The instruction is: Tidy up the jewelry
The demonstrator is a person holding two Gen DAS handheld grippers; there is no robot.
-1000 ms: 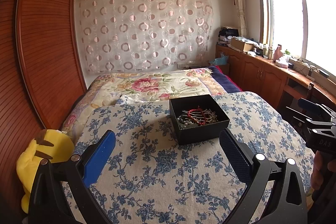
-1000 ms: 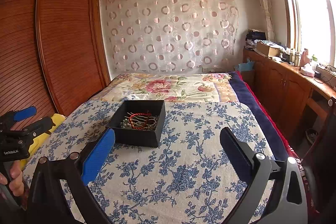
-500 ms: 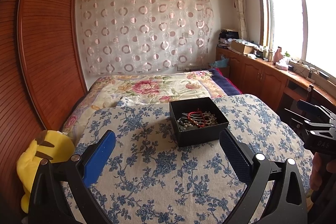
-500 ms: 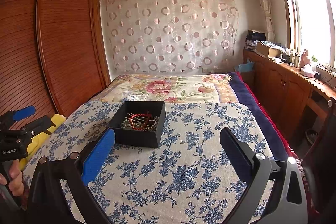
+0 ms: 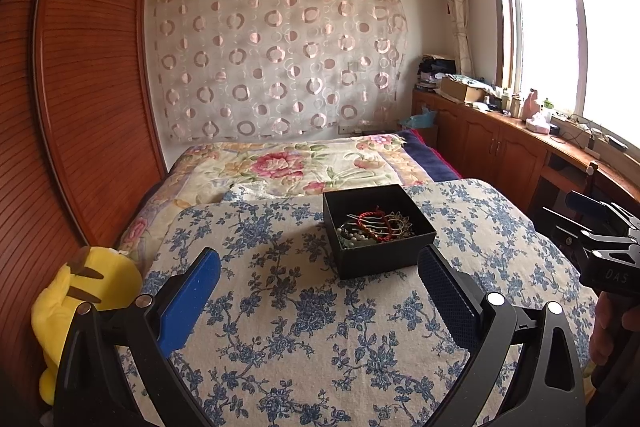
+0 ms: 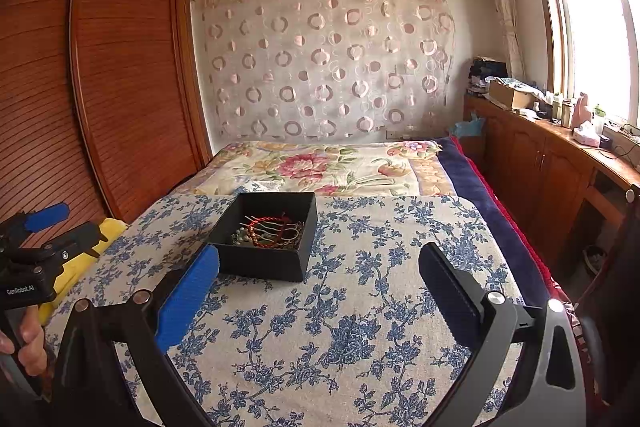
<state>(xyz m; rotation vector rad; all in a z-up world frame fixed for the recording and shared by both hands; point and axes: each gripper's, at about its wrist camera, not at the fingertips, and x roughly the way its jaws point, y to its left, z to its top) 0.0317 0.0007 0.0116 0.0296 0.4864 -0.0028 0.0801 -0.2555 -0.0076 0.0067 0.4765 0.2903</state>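
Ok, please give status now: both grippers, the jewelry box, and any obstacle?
Left gripper open, empty. Right gripper open, empty. Black box on blue floral cloth, jewelry tangled inside, untouched. Nothing in the way.

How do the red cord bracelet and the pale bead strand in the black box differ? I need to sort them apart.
The red cord bracelet is a bright red loop lying on top of the pile; the pale bead strand is whitish-green beads, lower at the near-left corner. Both lie tangled inside the black box, untouched by either gripper.

Bright daylight blows out the window (image 5: 568, 39) at right; sharp focus, strong fisheye bending at edges.
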